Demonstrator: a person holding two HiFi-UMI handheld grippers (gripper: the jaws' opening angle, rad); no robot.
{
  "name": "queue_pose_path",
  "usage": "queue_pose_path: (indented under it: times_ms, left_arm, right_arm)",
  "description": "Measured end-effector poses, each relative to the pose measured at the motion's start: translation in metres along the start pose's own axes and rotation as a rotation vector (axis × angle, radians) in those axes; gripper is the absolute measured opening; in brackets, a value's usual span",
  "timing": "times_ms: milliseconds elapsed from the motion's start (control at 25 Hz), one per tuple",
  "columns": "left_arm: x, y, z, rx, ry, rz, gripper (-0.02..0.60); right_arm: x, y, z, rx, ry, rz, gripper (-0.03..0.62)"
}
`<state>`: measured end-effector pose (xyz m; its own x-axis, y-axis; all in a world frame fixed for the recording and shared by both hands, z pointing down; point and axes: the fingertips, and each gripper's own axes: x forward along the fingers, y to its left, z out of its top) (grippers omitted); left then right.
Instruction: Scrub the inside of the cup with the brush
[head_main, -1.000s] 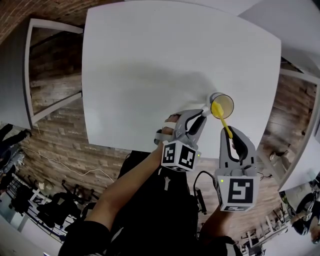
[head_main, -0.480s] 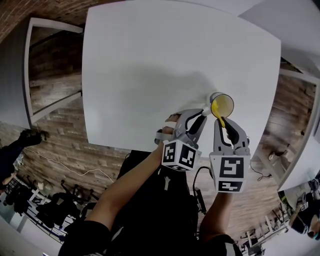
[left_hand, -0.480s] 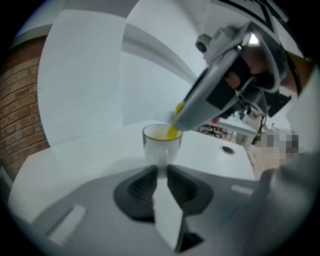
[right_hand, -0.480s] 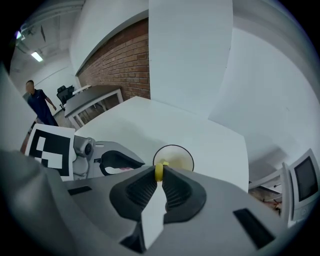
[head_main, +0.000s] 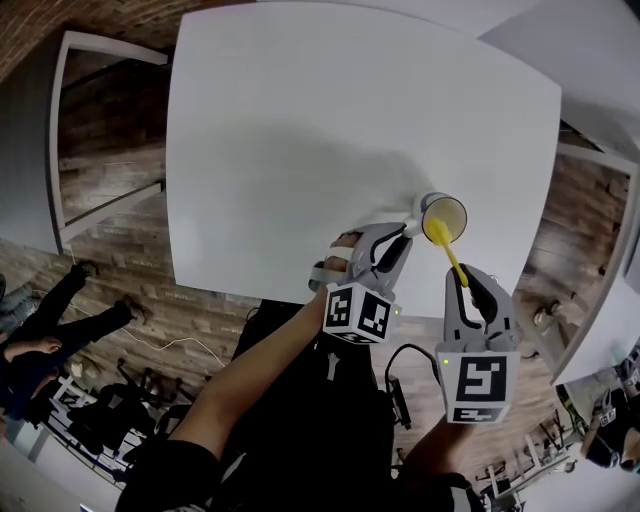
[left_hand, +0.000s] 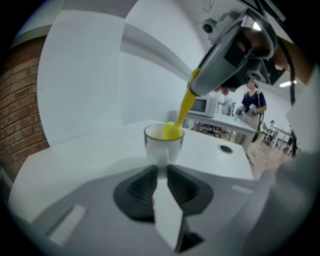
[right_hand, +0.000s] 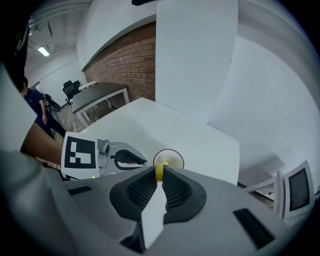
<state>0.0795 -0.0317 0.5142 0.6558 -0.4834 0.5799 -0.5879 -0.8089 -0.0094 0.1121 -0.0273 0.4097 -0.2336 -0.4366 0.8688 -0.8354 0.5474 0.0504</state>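
Note:
A translucent cup (head_main: 445, 213) with a side handle stands near the front right edge of the white table (head_main: 300, 140). My left gripper (head_main: 401, 236) is shut on the cup's handle; in the left gripper view the cup (left_hand: 162, 145) stands upright just past my jaws. My right gripper (head_main: 467, 284) is shut on the thin handle of a yellow brush (head_main: 446, 248). The brush head (left_hand: 171, 131) sits at the cup's rim, inside the mouth. In the right gripper view the brush handle (right_hand: 159, 172) is pinched between the pads, with the cup (right_hand: 171, 159) beyond.
The table's front edge (head_main: 300, 298) runs just under both grippers, with brick-patterned floor below. Another table (head_main: 600, 170) stands to the right. A person (head_main: 40, 340) is on the floor at the lower left. More people (left_hand: 252, 102) stand far off.
My right gripper pushed in toward the cup, driving the brush deeper, then drew back so the brush head is up at the rim. The left gripper and cup stayed put.

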Motion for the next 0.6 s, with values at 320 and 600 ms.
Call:
queue_pose_path:
  times_ms: [320, 600]
  left_arm:
    - [0.0, 0.001, -0.002, 0.001, 0.001, 0.003, 0.064]
    - [0.0, 0.001, -0.001, 0.0, -0.001, 0.007, 0.063]
  right_arm:
    - [0.051, 0.001, -0.021, -0.017, 0.094, 0.009, 0.029]
    - [0.055, -0.007, -0.021, 0.035, 0.055, -0.018, 0.029]
